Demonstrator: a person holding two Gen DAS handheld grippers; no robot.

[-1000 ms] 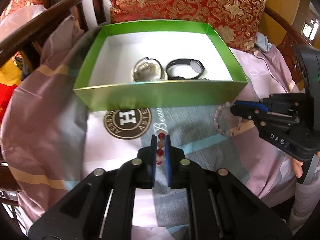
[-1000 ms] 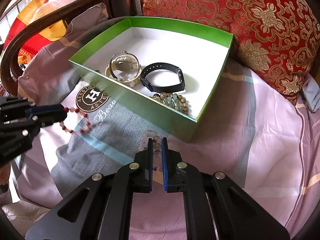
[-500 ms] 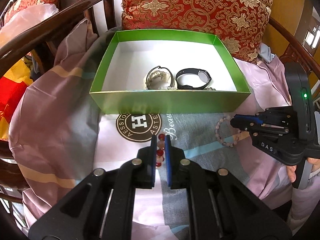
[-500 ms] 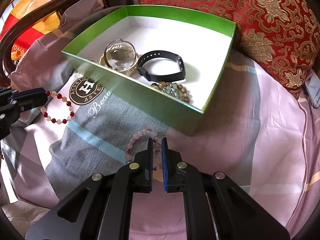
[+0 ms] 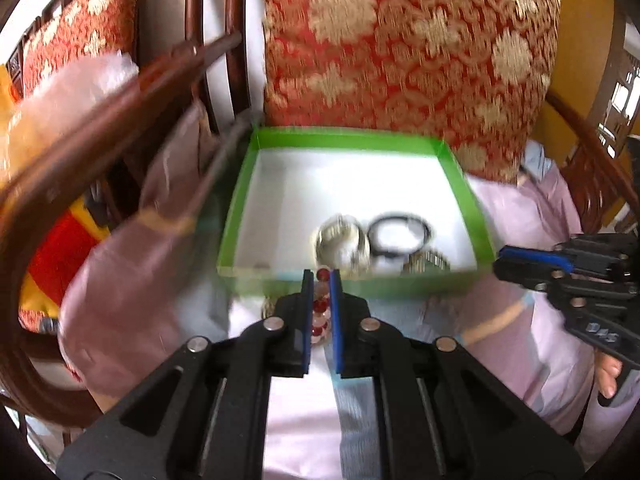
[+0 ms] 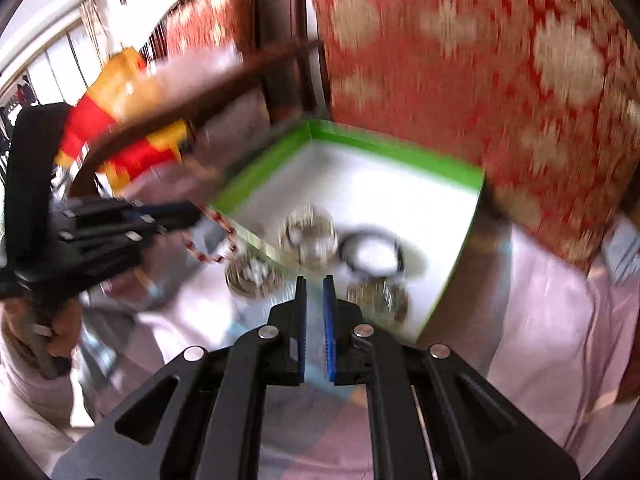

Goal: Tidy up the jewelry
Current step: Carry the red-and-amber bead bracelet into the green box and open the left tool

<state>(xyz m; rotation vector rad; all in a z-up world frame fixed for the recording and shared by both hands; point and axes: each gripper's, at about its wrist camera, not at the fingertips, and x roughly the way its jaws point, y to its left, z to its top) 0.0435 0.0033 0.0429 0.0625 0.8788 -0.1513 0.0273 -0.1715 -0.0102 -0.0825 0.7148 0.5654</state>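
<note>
Left gripper [image 5: 320, 280] clamped on a red-and-white bead bracelet [image 6: 212, 240] at the near rim of the green box [image 5: 240, 208], right gripper [image 6: 314, 284] nearly closed with its hold unclear, metal watch [image 5: 340, 240] and black band [image 5: 400, 232] inside the box, red brocade cushion [image 5: 408, 48] behind.

Wooden chair [image 5: 100, 128], red brocade cushion [image 5: 408, 48]

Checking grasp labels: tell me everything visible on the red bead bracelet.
The red bead bracelet is a loop of small round red beads mixed with pale translucent ones, glassy-looking. The left hand-held gripper is shut on it, beads pinched between the blue pads. In the right wrist view it hangs slack from the fingertips, off the cloth, beside the near-left wall of the green box, not yet over it. Motion blur hides bead count and clasp.
</note>
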